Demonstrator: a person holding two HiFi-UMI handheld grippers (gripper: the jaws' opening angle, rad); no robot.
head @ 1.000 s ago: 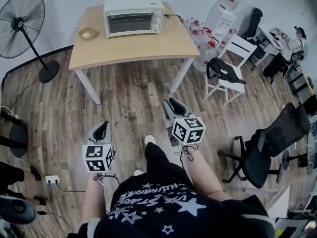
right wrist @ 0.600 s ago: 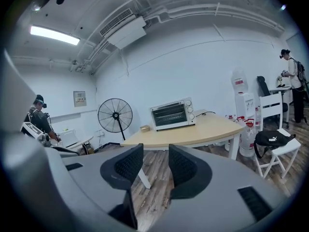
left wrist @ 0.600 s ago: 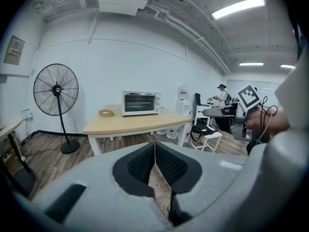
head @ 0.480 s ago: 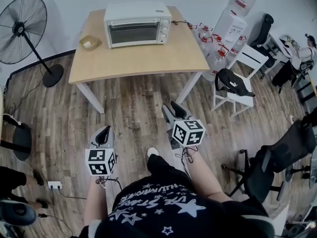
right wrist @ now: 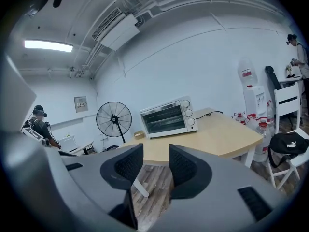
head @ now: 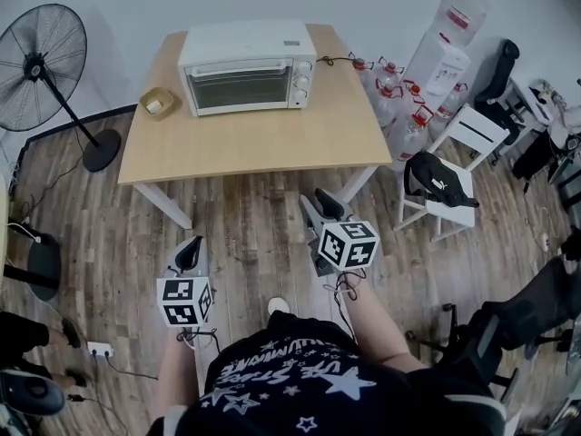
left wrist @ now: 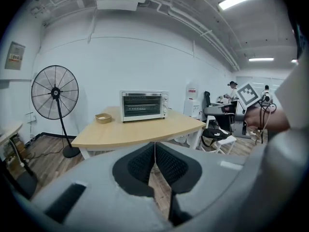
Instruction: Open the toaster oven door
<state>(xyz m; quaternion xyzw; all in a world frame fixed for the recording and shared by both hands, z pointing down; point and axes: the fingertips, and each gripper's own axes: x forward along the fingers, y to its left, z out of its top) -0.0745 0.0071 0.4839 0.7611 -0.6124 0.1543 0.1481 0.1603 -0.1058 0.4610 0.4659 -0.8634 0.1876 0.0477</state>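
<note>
The white toaster oven (head: pixel 247 66) stands at the back of a light wooden table (head: pixel 263 143), its glass door shut and its knobs on the right side. It also shows in the left gripper view as the toaster oven (left wrist: pixel 143 106), and in the right gripper view as the toaster oven (right wrist: pixel 168 117), far ahead in both. My left gripper (head: pixel 191 243) hangs low over the wooden floor, well short of the table, with its jaws shut and nothing between them. My right gripper (head: pixel 318 200) is nearer the table's front edge, open and empty.
A small wooden bowl (head: pixel 158 103) sits left of the oven. A standing fan (head: pixel 41 62) is at the left. Water bottles (head: pixel 399 98) and a dispenser (head: pixel 449 39) stand right of the table. A white chair with a black bag (head: pixel 442 184) and an office chair (head: pixel 536 307) are at the right.
The view has moved toward the table, so the oven and table look nearer and larger. Both grippers stay low in front of the body.
</note>
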